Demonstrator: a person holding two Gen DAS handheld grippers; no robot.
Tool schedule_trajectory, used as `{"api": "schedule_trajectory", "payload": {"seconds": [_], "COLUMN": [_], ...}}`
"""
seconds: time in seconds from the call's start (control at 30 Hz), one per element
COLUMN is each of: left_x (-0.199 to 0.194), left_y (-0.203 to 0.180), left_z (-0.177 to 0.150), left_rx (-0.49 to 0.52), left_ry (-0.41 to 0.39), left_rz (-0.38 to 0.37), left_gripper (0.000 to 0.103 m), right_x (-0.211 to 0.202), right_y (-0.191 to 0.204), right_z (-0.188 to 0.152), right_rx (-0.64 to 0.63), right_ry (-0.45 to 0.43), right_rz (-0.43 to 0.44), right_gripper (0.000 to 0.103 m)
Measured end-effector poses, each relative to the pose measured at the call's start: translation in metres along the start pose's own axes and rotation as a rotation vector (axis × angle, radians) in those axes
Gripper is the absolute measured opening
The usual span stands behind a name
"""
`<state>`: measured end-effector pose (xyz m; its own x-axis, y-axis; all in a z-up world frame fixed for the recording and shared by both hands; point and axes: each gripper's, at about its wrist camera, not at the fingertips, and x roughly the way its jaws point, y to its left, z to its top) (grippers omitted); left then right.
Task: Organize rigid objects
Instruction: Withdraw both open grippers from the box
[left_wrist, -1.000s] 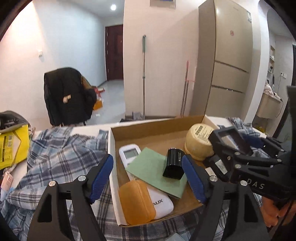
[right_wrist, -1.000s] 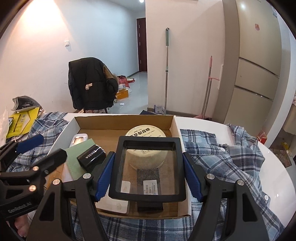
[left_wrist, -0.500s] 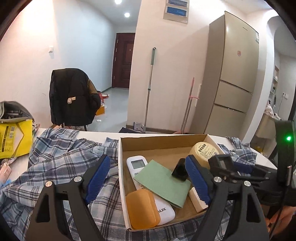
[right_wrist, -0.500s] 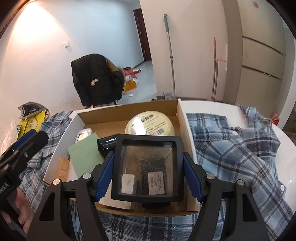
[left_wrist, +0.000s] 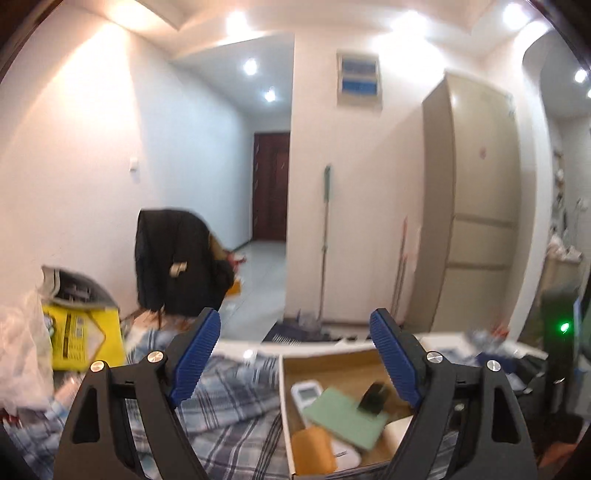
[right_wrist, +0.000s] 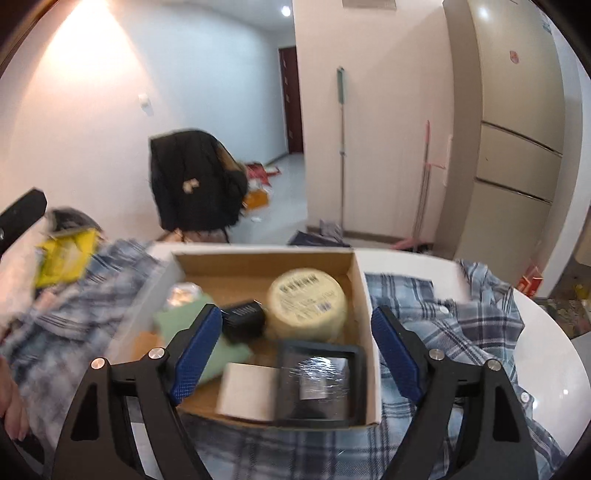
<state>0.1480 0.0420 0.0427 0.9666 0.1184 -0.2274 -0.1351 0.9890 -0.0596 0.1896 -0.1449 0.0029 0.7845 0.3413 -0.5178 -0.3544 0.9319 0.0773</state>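
Fingers of the right gripper (right_wrist: 295, 354) have just been opening, nothing between them; the left gripper (left_wrist: 295, 358) is spread, empty. Black-framed magnifier (right_wrist: 319, 380) lies in the cardboard box (right_wrist: 364, 295), beside the round yellow tin (right_wrist: 306, 302), on a plaid shirt (right_wrist: 443, 317).

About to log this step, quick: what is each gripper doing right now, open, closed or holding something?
Left gripper: open, holding nothing.
Right gripper: open, its jaws have just been opening; the black frame lies free in the box.
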Motion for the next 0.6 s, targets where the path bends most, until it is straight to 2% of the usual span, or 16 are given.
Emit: {"api": "schedule_trajectory", "payload": {"seconds": [0.07, 0.17, 0.2, 0.27, 0.37, 0.5, 0.6], "left_x": [-0.019, -0.051, -0.059, -0.080, -0.102, -0.125, -0.121], "left_y": [0.005, 0.013, 0.015, 0.018, 0.022, 0.030, 0.032], "left_z": [0.010, 0.020, 0.020, 0.020, 0.014, 0.000, -0.009], "left_rx": [-0.013, -0.029, -0.029, -0.024, -0.031, -0.078, -0.106], "left_ry": [-0.024, -0.059, -0.072, -0.112, -0.118, -0.104, -0.052], "left_rz": [-0.021, -0.048, -0.049, -0.036, -0.047, -0.057, -0.049], "left_gripper": [0.086, 0.096, 0.103, 0.103, 0.103, 0.103, 0.103], "right_x": [-0.020, -0.056, -0.068, -0.090, -0.116, -0.124, -0.110], "right_y": [0.010, 0.030, 0.037, 0.048, 0.064, 0.084, 0.096], "right_z": [0.005, 0.008, 0.008, 0.009, 0.007, -0.007, -0.023], "right_rx": [-0.029, -0.087, -0.095, -0.095, -0.102, -0.127, -0.155], "right_ry": [-0.024, -0.087, -0.110, -0.151, -0.189, -0.187, -0.153], "right_rz": [0.017, -0.014, -0.041, -0.042, -0.003, 0.054, 0.078], "right_gripper": [0.082, 0.082, 0.082, 0.082, 0.082, 0.082, 0.082]}}
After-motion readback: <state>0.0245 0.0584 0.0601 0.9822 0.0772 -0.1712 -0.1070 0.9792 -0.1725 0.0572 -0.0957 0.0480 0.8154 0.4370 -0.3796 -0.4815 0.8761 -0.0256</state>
